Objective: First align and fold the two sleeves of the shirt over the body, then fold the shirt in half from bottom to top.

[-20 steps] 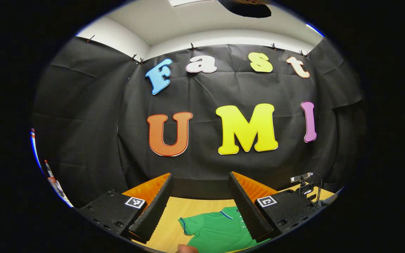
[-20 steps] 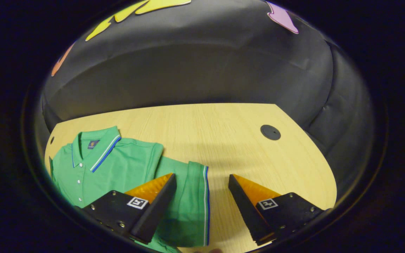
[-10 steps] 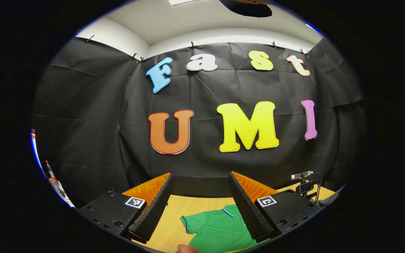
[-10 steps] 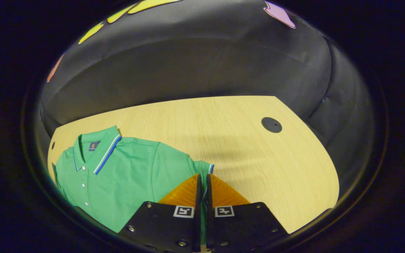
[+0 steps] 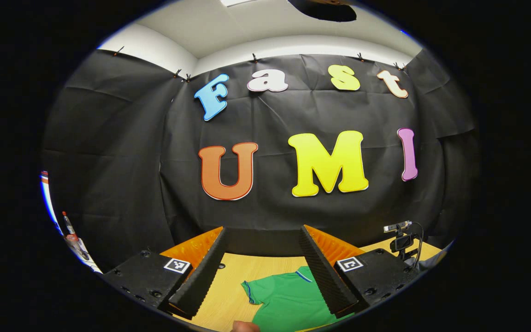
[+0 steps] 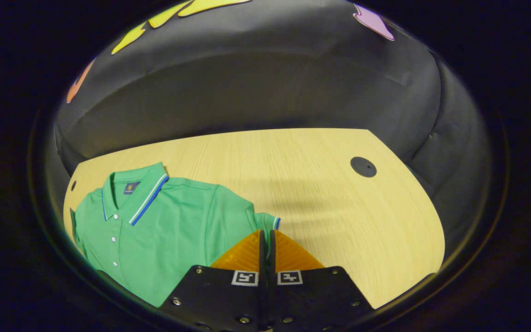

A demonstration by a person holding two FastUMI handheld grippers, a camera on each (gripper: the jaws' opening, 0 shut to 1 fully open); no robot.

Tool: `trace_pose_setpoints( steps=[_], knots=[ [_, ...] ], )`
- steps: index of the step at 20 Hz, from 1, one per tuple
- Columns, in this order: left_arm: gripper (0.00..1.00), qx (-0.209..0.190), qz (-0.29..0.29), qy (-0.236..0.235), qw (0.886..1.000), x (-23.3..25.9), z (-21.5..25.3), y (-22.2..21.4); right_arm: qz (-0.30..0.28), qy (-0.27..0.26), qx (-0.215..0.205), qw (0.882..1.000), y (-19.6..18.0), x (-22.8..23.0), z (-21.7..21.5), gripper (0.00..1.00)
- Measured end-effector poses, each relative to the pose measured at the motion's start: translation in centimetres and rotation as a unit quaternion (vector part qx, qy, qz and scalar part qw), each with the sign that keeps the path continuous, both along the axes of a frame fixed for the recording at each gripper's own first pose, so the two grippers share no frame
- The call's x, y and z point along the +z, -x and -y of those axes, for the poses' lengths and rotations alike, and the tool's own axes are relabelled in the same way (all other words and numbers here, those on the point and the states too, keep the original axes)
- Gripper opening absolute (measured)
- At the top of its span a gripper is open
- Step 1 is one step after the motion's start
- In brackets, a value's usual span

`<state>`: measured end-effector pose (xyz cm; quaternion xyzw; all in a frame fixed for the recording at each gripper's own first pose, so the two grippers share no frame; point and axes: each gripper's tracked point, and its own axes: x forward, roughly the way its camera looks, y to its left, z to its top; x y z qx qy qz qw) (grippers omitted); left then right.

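The green shirt (image 6: 164,230) lies flat on the wooden table (image 6: 302,184), face up, with its collar (image 6: 132,193) toward the far edge. It sits on the left part of the table as the right gripper view shows it, and the rest of the wood is bare but for a small dark round cap (image 6: 363,167).

The step in hand looks like the first one — folding a sleeve over the body. The right gripper (image 6: 265,237) is squeezed tight, its two fingers pressed together on the sleeve (image 6: 263,221) near its striped cuff. The cloth bunches a little there, so the pinch seems to have caught it.

The left gripper (image 5: 261,258) is held up high above the table with its fingers spread wide and nothing between them. Below it, in the left gripper view, the other sleeve (image 5: 254,293) and part of the shirt lie flat on the wood. A small camera on a stand (image 5: 401,235) sits at the far right of the table.

The next move, I think, calls for the right gripper to lift the sleeve just a bit and carry it sideways over the chest, then lay it down flat and let go. The lift should be small and slow — a big tug could drag the whole shirt crooked. The left gripper would then need to come down to its own sleeve.
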<state>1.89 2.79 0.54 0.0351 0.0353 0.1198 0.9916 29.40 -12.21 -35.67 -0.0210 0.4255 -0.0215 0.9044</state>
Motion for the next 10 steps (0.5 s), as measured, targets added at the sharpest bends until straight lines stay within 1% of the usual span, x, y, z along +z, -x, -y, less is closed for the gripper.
trace_pose_setpoints(
  steps=[3, 10],
  knots=[
    [0.99, -0.004, 0.001, -0.001, 1.000, -0.1, 0.0, 0.1, 0.007, -0.004, 0.009, 1.000, -0.1, 0.7, -1.0, 0.01],
    [0.99, -0.002, 0.005, -0.002, 1.000, 0.3, -0.7, 0.5, 0.027, -0.023, 0.041, 0.999, 0.2, 2.7, -5.5, 0.01]
  ],
)
